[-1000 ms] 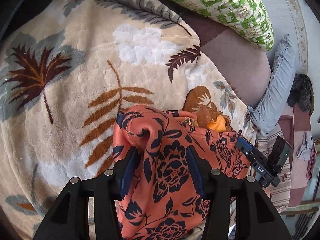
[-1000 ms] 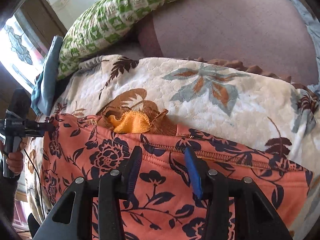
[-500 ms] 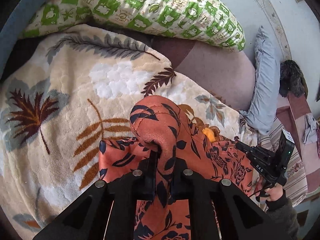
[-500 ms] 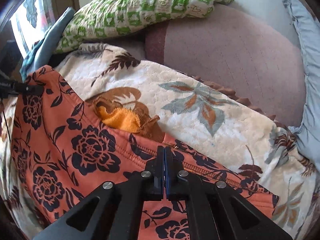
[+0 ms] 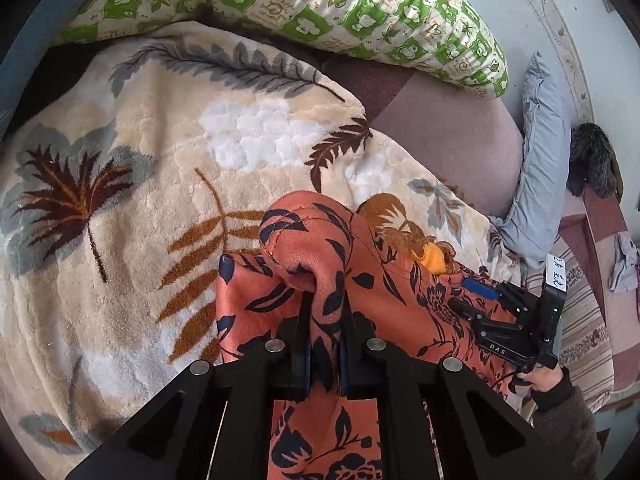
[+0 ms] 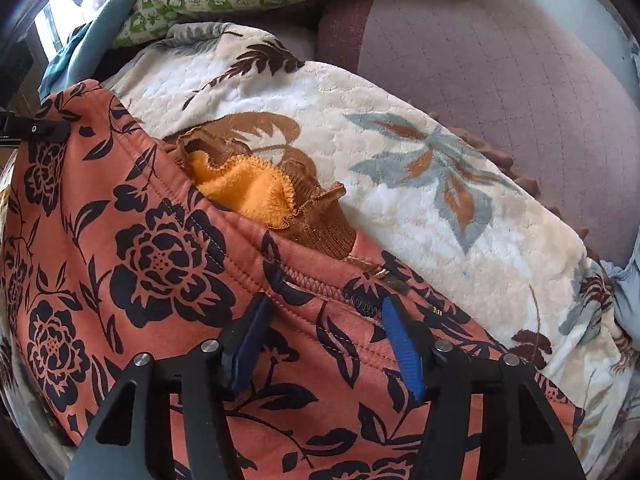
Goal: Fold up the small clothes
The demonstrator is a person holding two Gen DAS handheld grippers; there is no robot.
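Note:
An orange garment with a black flower print lies on a leaf-patterned blanket. My left gripper is shut on a bunched corner of the garment and holds it raised above the blanket. In the right wrist view the garment spreads across the lower left, and my right gripper is open over its stitched hem, fingers either side of the fabric. The right gripper also shows in the left wrist view. A brown and yellow knit piece pokes out from under the garment's edge.
A green and white patterned pillow lies at the back. A mauve sofa cushion sits behind the blanket. A pale blue pillow and a dark furry item are at the right.
My right gripper, shut on the hem half a second ago, has opened. My left gripper stays shut on the garment's corner and has lifted it a little.

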